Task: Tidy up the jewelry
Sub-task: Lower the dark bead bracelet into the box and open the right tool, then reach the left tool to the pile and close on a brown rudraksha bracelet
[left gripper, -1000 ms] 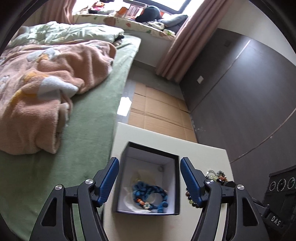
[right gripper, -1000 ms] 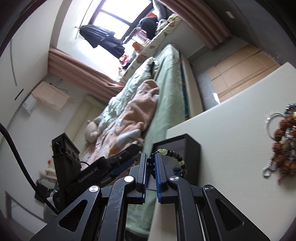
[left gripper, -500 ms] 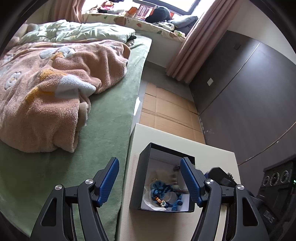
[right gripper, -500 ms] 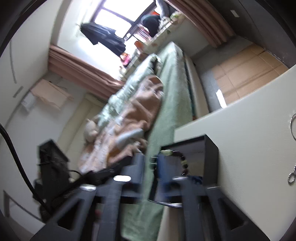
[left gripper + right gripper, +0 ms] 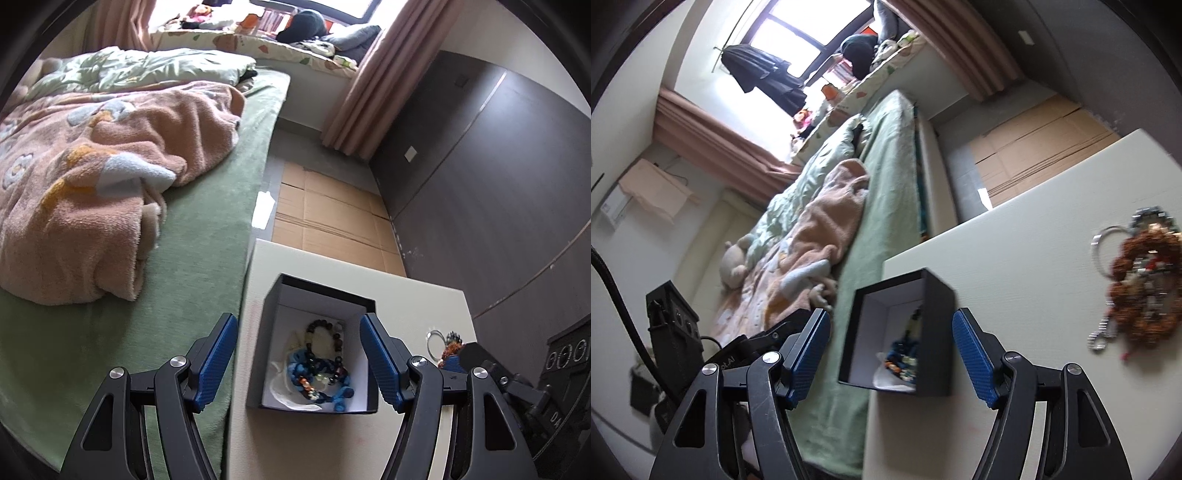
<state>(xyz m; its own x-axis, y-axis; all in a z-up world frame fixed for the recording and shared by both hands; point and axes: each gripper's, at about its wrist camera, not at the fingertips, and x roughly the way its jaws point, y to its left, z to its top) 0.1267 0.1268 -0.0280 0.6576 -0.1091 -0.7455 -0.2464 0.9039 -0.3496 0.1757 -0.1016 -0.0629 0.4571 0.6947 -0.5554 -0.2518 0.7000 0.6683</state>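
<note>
On the left lies the bed (image 5: 140, 258) with a pink blanket (image 5: 96, 192), hard against the pale table (image 5: 417, 306). At the table's near-left edge stands the black box (image 5: 317, 295), open on top. The left gripper (image 5: 298, 363) hovers over it, jaws wide and empty, their blue pads flanking the box without touching it.

Inside the box a dark bead bracelet (image 5: 325, 332) now rests on top of the blue beads (image 5: 314, 373) and a white piece, where a second ago only the blue and white ones lay. So the bracelet that the right gripper (image 5: 891, 356) carried has gone in. Its jaws have just been opening; they stand wide with nothing between them, the box (image 5: 936, 332) seen beyond them.

Further right, well apart from the box, the heap (image 5: 1137, 291) of brown beads, a metal ring and chains waits on the table. Judged from this, 1 more piece is stored and the heap is what remains to sort.
</note>
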